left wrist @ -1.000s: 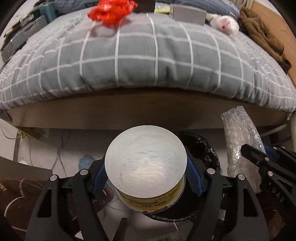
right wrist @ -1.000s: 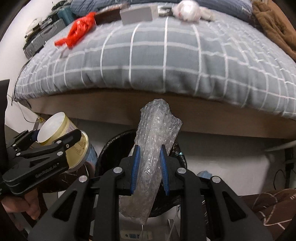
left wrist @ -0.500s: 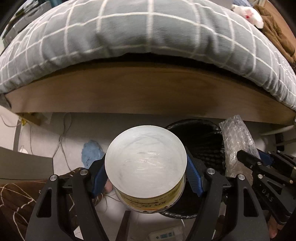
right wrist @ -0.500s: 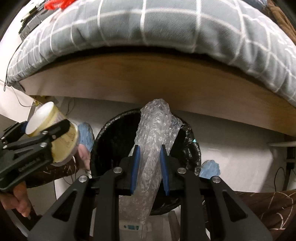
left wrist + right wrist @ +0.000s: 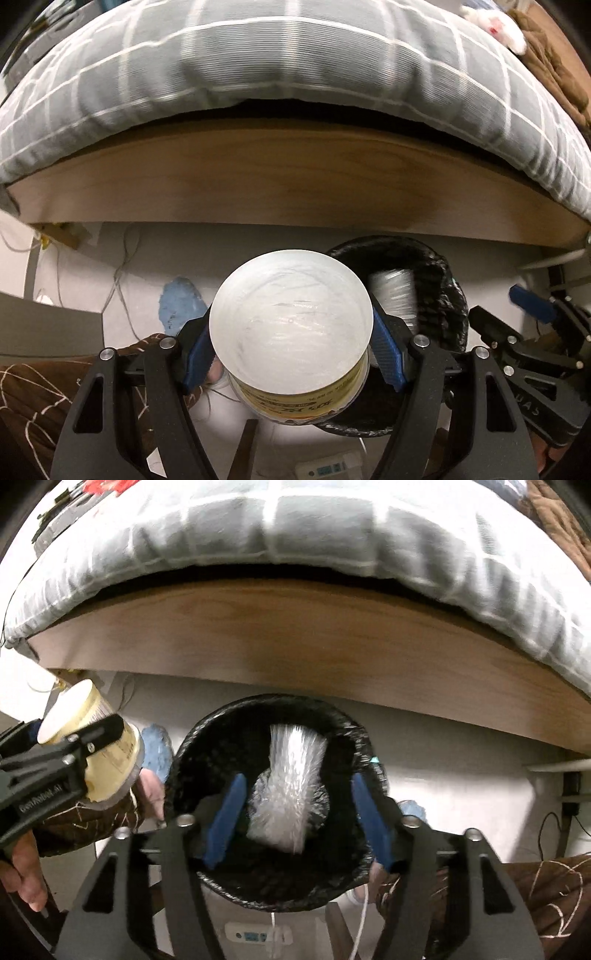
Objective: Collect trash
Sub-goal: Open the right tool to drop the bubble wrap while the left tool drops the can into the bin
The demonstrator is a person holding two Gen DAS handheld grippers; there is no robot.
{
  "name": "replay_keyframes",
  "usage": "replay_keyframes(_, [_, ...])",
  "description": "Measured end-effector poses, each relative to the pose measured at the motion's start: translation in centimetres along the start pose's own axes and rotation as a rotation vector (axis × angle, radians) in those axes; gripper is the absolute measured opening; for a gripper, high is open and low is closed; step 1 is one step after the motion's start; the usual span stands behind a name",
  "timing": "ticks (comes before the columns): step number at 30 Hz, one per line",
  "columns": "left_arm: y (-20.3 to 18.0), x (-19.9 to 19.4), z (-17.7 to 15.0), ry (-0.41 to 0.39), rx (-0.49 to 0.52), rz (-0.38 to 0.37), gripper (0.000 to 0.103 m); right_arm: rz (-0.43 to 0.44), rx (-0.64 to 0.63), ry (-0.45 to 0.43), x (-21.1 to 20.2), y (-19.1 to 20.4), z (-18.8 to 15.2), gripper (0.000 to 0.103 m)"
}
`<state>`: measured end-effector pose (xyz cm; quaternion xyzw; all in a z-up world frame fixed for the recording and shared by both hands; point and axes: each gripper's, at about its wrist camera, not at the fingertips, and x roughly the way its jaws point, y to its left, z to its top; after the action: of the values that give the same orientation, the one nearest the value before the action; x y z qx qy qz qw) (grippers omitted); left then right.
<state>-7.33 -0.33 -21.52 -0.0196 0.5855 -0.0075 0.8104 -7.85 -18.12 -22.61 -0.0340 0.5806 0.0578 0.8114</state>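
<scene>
Right wrist view: the right gripper [image 5: 295,823] points down over the round black-lined waste bin [image 5: 365,746]. Its jaws have just been opening and now stand wide apart. The clear crumpled bubble wrap piece [image 5: 291,794] is blurred between the 2 blue pads [image 5: 225,823], touching neither, inside the mouth of the bin. At the left edge, the left gripper [image 5: 62,753] holds the round yellow-labelled cup with a white base [image 5: 110,760], beside the bin rim. A hand [image 5: 22,867] grips its handle.

Left wrist view: the left gripper [image 5: 290,350] has its jaws partly open, clamped on both sides of the cup [image 5: 290,325], base toward the camera. The cup is above the left edge of the bin [image 5: 439,295]. The bubble wrap [image 5: 393,291] shows blurred inside the bin. The bin stands on the floor against the wooden bed frame [image 5: 288,177], beneath the grey checked quilt [image 5: 295,59].
</scene>
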Motion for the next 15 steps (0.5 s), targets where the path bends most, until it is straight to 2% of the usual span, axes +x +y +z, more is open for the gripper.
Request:
replay_keyframes(5, [-2.2,0.1,0.3,0.006,0.040,-0.027,0.071,-0.055,0.038,-0.062,-1.3,-2.4,-0.5,0.090])
replay_keyframes(7, [-3.2,0.4,0.3,0.008,0.053,-0.041,0.071,-0.068,0.051,-0.077,-1.8,-3.6,-0.7,0.094])
replay_keyframes(15, [-6.7,1.6,0.3,0.029,0.099,-0.096,0.071,-0.129,0.108,-0.103,-3.0,-7.5,-1.4,0.095])
